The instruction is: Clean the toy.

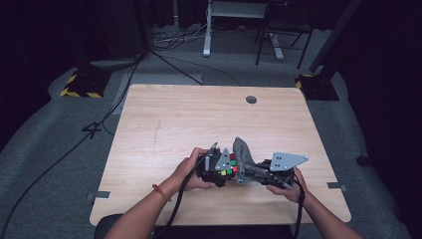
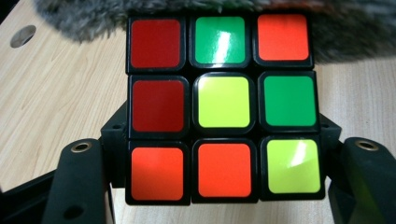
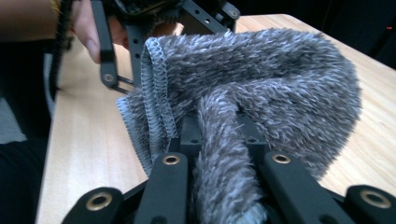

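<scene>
A scrambled puzzle cube (image 2: 223, 106) with red, orange, green and yellow stickers sits between the black jaws of my left gripper (image 2: 219, 177), which is shut on it. In the high view the cube (image 1: 227, 168) is near the table's front middle, held by my left gripper (image 1: 215, 169). A grey fluffy cloth (image 3: 261, 88) is pinched between the jaws of my right gripper (image 3: 226, 168). The cloth (image 1: 244, 154) rises against the cube's right side, and my right gripper (image 1: 259, 172) lies just right of it. Grey fluff (image 2: 336, 28) lies along the cube's far edge.
The wooden table (image 1: 179, 119) has a round cable hole (image 1: 251, 99) at the back. A person's forearms come in from the front edge. Cables trail off the table's front. Beyond the table stand desk legs (image 1: 207, 30) and yellow-black stand bases (image 1: 82, 84).
</scene>
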{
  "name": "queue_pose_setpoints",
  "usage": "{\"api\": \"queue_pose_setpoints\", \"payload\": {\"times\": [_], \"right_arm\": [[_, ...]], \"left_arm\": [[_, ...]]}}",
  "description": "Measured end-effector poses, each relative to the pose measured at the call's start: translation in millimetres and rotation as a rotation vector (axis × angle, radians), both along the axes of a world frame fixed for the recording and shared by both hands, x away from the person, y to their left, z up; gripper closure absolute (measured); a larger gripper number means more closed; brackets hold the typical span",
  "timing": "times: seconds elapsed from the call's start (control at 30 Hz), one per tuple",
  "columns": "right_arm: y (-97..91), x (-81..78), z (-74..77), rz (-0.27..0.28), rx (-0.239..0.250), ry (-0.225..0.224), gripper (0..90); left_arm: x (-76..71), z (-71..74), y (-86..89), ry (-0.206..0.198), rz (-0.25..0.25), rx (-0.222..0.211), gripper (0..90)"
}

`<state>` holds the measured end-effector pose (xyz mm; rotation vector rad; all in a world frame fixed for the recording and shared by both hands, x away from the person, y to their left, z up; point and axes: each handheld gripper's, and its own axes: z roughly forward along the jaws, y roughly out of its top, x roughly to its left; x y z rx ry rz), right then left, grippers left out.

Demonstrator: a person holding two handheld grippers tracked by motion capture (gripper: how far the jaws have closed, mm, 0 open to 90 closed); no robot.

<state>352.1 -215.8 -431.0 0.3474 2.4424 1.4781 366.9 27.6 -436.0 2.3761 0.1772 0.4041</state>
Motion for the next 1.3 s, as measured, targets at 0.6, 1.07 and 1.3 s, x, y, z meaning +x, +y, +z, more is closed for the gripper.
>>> {"api": "queue_pose_setpoints", "payload": {"times": [0.6,1.07,1.3], "right_arm": [[2.3,-1.5,-15.8,0.01,-0.133,0.044,78.1],[4.0,3.2,-8.3,-0.045,-0.099,0.005,78.6],[5.9,1.4,-21.3,-0.007,-0.162,0.063,78.5]], "left_arm": [[2.9,8.9,11.9,0.036,-0.013,-0.075,33.4],[-9.2,5.4,3.9,0.003,-0.044,-0.043,33.5],[-4.5,10.7,11.1,0.002,-0.031,-0.072,33.4]]}}
